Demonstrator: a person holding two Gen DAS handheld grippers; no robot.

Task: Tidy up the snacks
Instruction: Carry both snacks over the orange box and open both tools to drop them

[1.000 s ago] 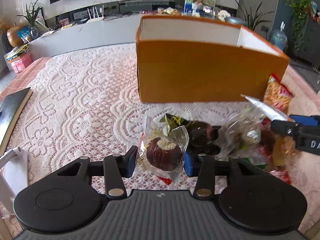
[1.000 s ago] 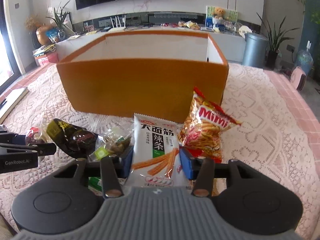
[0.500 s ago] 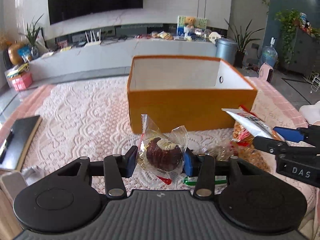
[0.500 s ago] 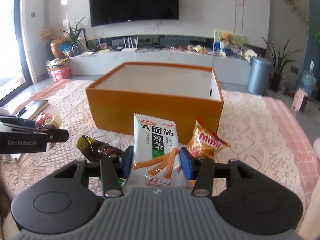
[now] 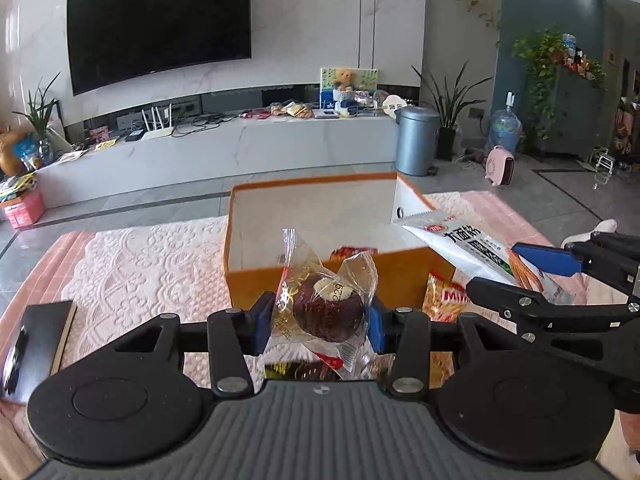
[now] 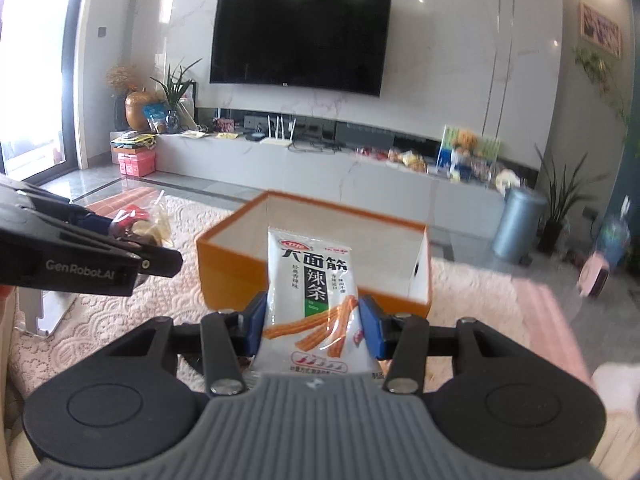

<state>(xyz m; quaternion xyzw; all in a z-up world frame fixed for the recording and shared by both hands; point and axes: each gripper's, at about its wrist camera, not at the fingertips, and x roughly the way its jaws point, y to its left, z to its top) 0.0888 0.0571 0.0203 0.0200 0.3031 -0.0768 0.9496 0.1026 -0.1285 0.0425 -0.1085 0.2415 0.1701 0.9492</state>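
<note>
Both hand-held grippers, snacks clamped, now higher above orange box (image 5: 344, 276).

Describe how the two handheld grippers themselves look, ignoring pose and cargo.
Both match: the left gripper and right gripper have matte black linkage arms with silver pivot screws, blue pads on the fingertips, a ribbed grey body and round black discs either side. White "GenRobot.AI" lettering marks the left one's side. No cables or sleeves show.

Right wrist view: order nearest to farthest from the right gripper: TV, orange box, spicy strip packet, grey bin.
1. spicy strip packet, clamped in the right gripper.
2. orange box, just ahead on the lace cloth, open top.
3. grey bin, on the floor past the box, to the right.
4. TV, on the far wall, centre.
</note>
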